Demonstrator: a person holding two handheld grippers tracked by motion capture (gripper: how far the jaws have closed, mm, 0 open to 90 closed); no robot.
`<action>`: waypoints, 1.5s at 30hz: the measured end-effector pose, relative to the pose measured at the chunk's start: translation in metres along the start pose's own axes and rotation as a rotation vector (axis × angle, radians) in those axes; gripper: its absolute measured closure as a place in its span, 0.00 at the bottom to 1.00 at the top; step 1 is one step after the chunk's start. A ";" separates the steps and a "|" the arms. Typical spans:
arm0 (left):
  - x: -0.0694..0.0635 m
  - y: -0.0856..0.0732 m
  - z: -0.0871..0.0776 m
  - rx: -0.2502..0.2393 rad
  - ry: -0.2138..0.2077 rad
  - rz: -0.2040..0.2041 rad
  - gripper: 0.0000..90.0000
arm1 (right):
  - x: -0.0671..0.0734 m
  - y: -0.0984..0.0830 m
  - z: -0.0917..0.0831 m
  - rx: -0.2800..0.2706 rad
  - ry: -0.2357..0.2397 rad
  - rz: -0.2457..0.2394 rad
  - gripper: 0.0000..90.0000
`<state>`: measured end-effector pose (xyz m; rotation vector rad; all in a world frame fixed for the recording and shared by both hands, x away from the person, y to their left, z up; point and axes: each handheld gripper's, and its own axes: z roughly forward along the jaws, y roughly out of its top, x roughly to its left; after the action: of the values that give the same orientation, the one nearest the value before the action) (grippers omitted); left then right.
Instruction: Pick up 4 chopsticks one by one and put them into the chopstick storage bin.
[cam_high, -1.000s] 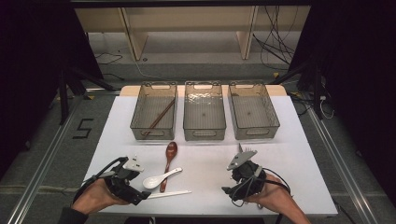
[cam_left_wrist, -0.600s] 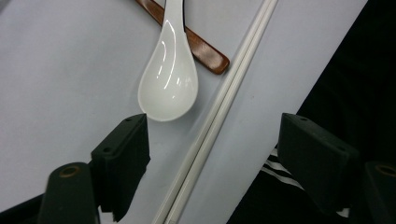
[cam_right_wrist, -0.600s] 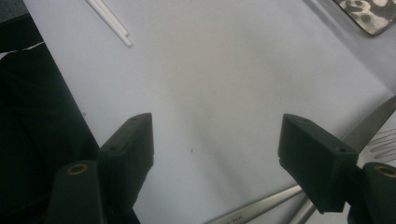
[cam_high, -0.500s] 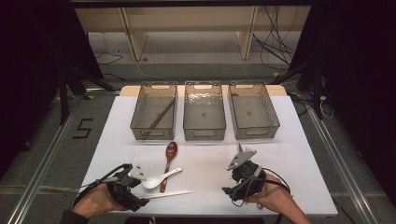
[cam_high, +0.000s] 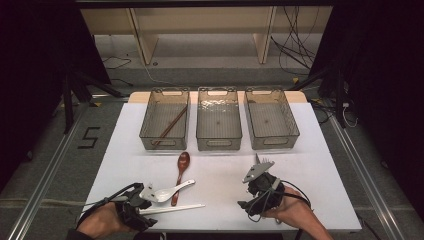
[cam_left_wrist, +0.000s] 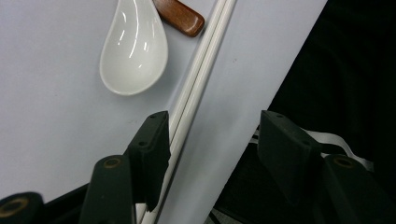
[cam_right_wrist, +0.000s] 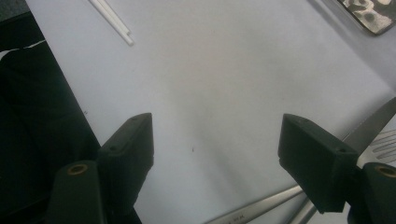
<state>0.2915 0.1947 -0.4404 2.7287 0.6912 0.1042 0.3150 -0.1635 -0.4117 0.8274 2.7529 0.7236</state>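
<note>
Closing in w/ the left gripper (cam_left_wrist: 210, 135), half-open, on the white chopsticks (cam_left_wrist: 201, 79) at the bench's (cam_high: 225, 175) near edge. One jaw hangs off it, so they could roll off, imo.

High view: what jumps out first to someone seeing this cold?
Three clear bins stand in a row at the far side of the white table, and the left one holds a pair of brown chopsticks. Near the front edge, the left gripper has just been closing around white chopsticks, one of its fingers beside them and no firm grip yet. A white soup spoon lies across a brown wooden spoon just beyond.
</note>
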 end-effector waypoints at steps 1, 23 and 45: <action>0.000 0.000 0.001 -0.001 -0.002 0.003 0.49 | 0.000 0.000 0.000 0.001 -0.001 0.002 0.31; 0.007 -0.004 0.016 0.044 -0.011 0.044 0.60 | 0.001 0.000 0.001 0.010 0.010 -0.008 0.31; 0.006 0.000 0.022 0.108 -0.015 0.104 0.70 | 0.002 0.000 0.002 0.011 0.014 -0.011 0.31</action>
<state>0.3001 0.1915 -0.4615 2.8657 0.5667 0.0716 0.3144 -0.1612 -0.4134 0.8124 2.7734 0.7153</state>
